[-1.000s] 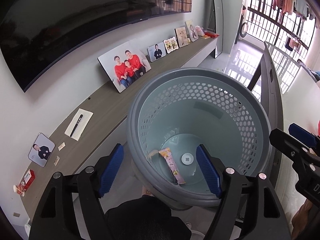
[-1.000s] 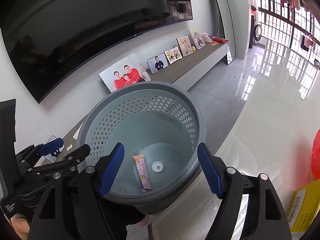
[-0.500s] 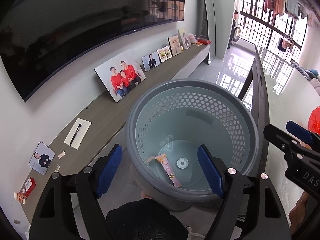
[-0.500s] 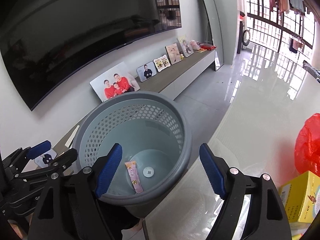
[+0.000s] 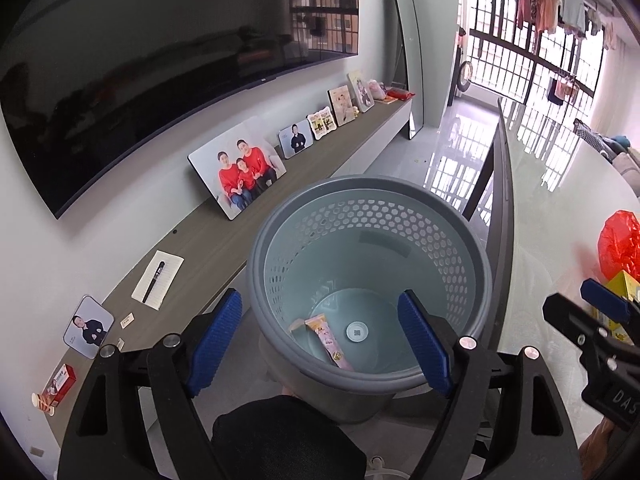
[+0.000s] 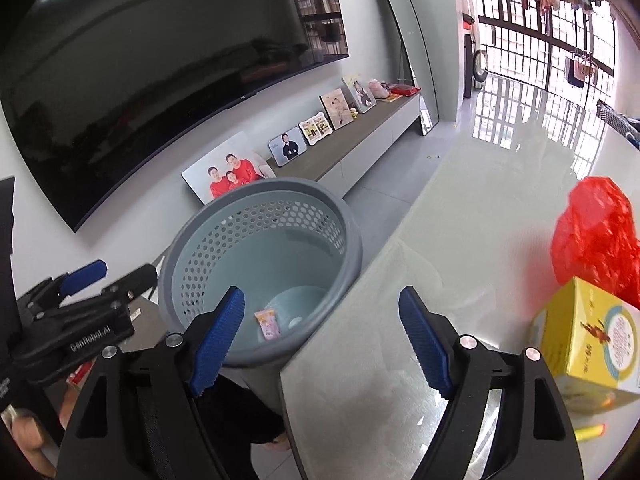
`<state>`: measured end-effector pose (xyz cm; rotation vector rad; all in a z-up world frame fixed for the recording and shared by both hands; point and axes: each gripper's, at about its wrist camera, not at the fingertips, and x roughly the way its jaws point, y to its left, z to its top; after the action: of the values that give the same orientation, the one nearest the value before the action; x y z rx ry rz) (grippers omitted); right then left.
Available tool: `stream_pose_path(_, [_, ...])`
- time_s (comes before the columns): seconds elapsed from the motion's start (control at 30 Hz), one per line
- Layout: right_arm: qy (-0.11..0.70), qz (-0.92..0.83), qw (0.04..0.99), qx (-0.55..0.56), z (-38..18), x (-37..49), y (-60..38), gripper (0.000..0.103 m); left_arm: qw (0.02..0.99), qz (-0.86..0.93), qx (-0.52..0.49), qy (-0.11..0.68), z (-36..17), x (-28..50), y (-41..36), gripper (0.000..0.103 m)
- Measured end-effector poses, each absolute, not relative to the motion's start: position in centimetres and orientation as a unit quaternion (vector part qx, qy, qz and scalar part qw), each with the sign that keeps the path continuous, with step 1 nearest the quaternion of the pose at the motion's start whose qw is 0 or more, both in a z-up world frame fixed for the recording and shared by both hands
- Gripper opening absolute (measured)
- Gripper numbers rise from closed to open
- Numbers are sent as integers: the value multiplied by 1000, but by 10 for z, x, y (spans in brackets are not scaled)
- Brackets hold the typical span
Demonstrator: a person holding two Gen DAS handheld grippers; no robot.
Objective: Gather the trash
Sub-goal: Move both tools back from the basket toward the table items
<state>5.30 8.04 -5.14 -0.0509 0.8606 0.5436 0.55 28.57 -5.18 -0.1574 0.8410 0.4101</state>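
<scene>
Left wrist view. Your left hand-held gripper (image 5: pixel 320 340) hangs above the grey perforated bin (image 5: pixel 460 248), jaws spread wide and just now opening further, nothing between the pads. Down on the bin floor lies a pink snack wrapper (image 5: pixel 330 344), flat, just beside a small round sticker (image 5: pixel 357 330) at the centre. A second scrap seems to sit against the wrapper's left end; too small to name. The bin stands between the long wooden shelf (image 5: pixel 224 248) and the glossy desk (image 5: pixel 560 240). On the shelf: a family photo (image 5: pixel 240 172) leaning on the wall, smaller frames farther along, a notepad with a pen (image 5: pixel 157 278). A dark television (image 5: pixel 140 60) is mounted above. Your right hand-held gripper (image 5: pixel 600 312) shows at the right edge, over the desk, with a red plastic bag (image 5: pixel 618 244) behind it.

Right wrist view. Your right hand-held gripper (image 6: pixel 320 336) straddles the desk edge (image 6: pixel 380 380), jaws apart and empty, having widened within the last second. The bin (image 6: pixel 344 240) sits just beside the desk, left of it, the wrapper (image 6: pixel 269 324) visible inside at the bottom. On the desk to the right: the red bag (image 6: pixel 596 232) touching a yellow box (image 6: pixel 588 340), and a small orange-yellow piece (image 6: pixel 590 431) near the lower edge, blurred. Your left hand-held gripper (image 6: pixel 104 276) shows at the left, beside the bin.
</scene>
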Motion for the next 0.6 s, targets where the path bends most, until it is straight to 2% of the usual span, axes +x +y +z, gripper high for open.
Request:
stream_pose_path(0.33, [400,219,889,-29,-46,14,27,76,897,158,-68,407,-47,1,248,80])
stream_pose_path(0.6, [416,143,898,-9,-51,-14,-53,76,905,105,-59,408,-45,6,196,80])
